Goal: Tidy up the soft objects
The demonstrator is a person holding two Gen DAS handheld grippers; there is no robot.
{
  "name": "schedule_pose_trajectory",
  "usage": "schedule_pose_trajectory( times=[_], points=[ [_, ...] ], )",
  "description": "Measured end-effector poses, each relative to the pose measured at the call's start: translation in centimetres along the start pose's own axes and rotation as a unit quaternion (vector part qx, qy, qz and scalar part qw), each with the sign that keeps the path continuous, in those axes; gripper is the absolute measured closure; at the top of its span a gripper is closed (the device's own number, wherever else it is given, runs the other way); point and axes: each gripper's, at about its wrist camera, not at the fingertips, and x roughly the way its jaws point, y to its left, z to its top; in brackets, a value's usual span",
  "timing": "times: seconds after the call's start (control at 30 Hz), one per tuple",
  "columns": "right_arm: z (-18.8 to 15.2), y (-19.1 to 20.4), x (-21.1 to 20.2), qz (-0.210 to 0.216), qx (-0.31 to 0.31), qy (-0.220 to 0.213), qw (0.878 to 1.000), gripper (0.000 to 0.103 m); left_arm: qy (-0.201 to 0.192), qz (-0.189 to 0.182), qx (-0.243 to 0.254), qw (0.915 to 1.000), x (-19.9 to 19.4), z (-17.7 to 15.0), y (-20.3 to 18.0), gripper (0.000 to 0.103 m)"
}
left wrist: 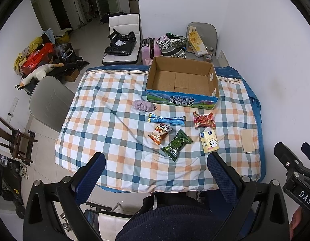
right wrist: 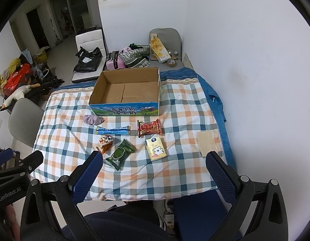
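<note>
A checked quilt [left wrist: 118,120] covers the table, its far edge carrying an open, empty cardboard box [left wrist: 182,80], apparently the intended home for the soft items laid out before it. Toward the near edge, well back from the goods, the left gripper [left wrist: 156,169] and right gripper [right wrist: 152,168] hover with jaws spread wide, holding nothing. A blue stick pack [left wrist: 167,119] lies mid-quilt, beside a red snack packet [left wrist: 204,119]; nearer sit a green pouch [left wrist: 176,144], a yellow tissue pack [left wrist: 208,142] and an orange snack bag [left wrist: 160,133]. A lilac scrunchie [left wrist: 144,104] rests just beside the box's front left corner.
</note>
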Motion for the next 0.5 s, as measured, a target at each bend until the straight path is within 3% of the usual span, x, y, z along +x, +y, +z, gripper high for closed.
schedule_pose_trajectory(
  times=[0.5],
  points=[
    [0.14, 0.53, -0.07, 0.002, -0.001, -0.002, 1.000, 0.000, -0.002, 0.000, -0.001, 1.0000, 0.00, -0.13, -0.01, 0.000]
  ],
)
